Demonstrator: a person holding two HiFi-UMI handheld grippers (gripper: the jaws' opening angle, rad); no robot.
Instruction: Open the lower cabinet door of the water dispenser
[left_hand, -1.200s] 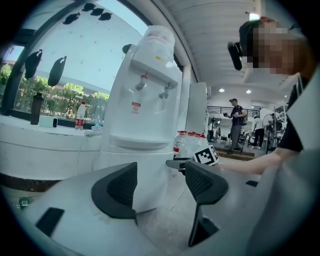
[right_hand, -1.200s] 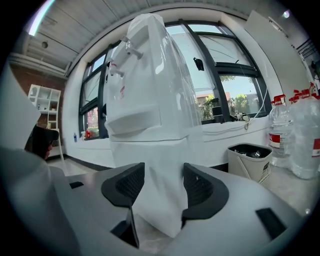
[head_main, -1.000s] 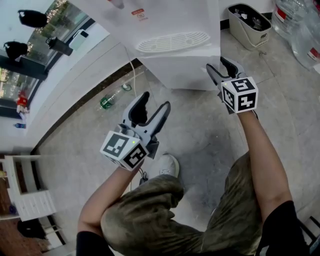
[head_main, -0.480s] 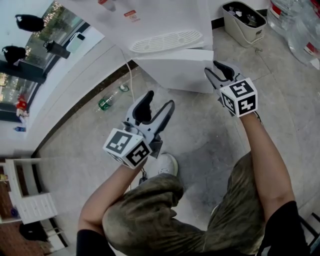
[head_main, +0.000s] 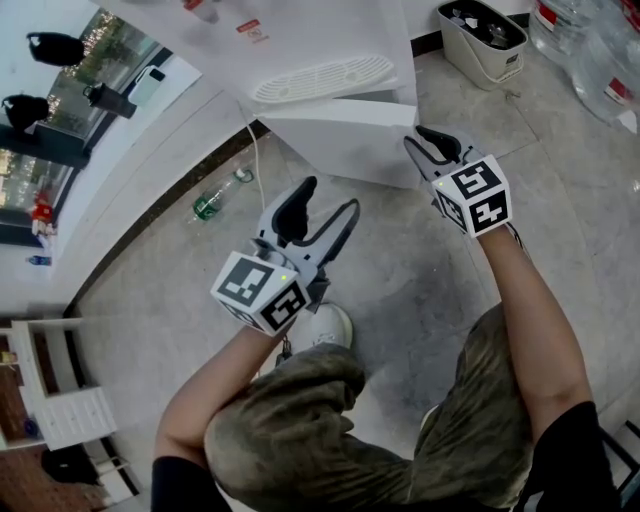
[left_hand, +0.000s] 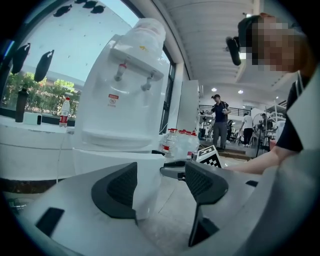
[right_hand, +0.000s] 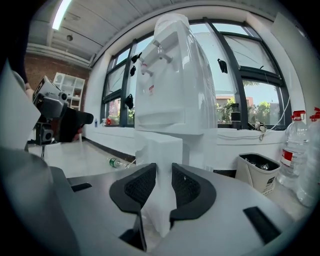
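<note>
My right claw (head_main: 432, 148) is at the right-hand edge of the cabinet door (head_main: 360, 145), low on the water dispenser (head_main: 330, 60). In the right gripper view the door's white edge (right_hand: 162, 150) stands upright between my pads and fills the gap from side to side. The jaws are closing, and both pads sit against the panel. The rest of the dispenser (right_hand: 172, 90) rises straight ahead and above this claw (right_hand: 164, 175). A grey bin (right_hand: 262, 170) sits low to its right, and a green bottle (right_hand: 117, 162) lies on the floor off to its left.

My left claw (head_main: 322, 203) hangs clear of the cabinet with its jaws spread and nothing between them. From this claw (left_hand: 160, 182) the dispenser (left_hand: 125, 100) stands ahead and to the left, with the lower cabinet just beyond the left pad. My other claw shows past the right pad. In the head view the green bottle (head_main: 215, 200) lies to the left of the left claw, and the bin (head_main: 480, 40) is ahead of the right one.
</note>
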